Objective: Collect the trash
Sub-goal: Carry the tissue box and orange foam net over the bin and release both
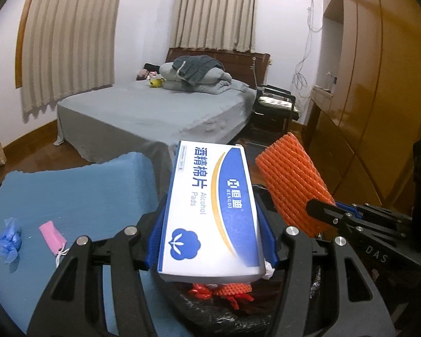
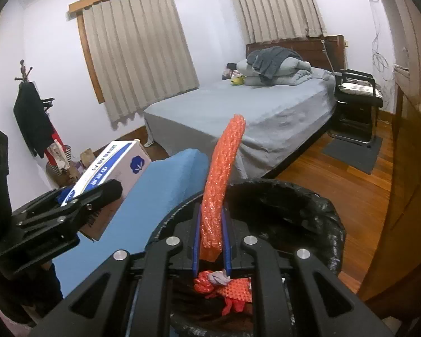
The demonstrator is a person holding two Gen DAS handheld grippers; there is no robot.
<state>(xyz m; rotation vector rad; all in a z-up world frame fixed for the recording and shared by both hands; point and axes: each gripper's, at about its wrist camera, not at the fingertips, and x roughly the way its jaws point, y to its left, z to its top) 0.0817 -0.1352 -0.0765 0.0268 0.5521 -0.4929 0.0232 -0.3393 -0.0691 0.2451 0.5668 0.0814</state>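
My left gripper is shut on a white and blue alcohol pads box and holds it above the black-lined trash bin. The box also shows in the right wrist view. My right gripper is shut on an orange foam net sleeve, held upright over the bin. The sleeve shows in the left wrist view. Red and orange scraps lie inside the bin. A crumpled blue bag and a pink item with a string lie on the blue mat.
A grey bed stands behind the mat, a black chair beside it. Wooden wardrobes line the right side. A coat rack with dark clothes stands at the left wall. The floor is wood.
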